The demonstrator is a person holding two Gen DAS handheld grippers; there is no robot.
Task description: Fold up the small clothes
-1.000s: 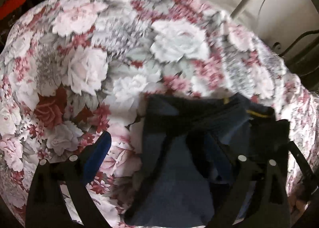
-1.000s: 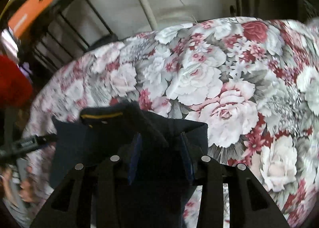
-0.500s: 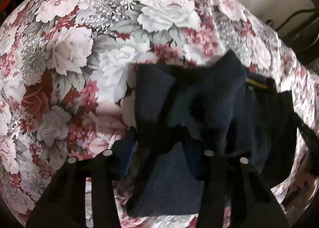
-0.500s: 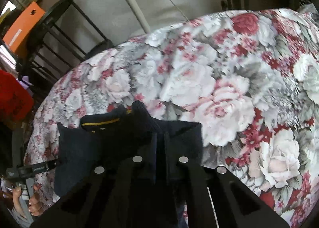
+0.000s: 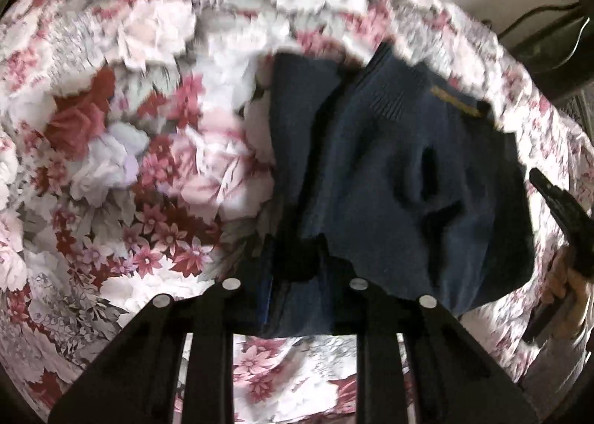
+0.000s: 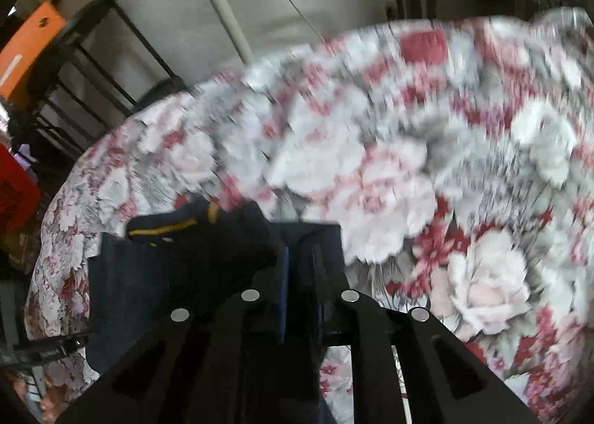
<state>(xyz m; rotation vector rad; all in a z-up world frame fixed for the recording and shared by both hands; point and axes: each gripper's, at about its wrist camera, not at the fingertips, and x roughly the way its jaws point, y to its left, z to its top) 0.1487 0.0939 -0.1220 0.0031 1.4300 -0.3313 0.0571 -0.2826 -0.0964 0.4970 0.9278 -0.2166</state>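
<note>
A small navy knitted garment (image 5: 389,179), with a yellow-trimmed ribbed neck, lies rumpled on the flowered cloth (image 5: 130,127) covering the worktop, partly lifted at its near edge. It looks soft, light and floppy: it will sag and crease wherever it is unsupported, so a hem or corner is the best hold, with both sides raised together.

The left tongs (image 5: 293,271) point steeply down at the near hem and are closing, with a bunch of navy fabric between their blue pads. The right tongs (image 6: 302,275) slant down less steeply over the opposite edge; their jaws are easing slightly apart, but fabric appears pinched between the pads. In the left view, a hand (image 5: 568,297) grips the other tool at the right edge.
</note>
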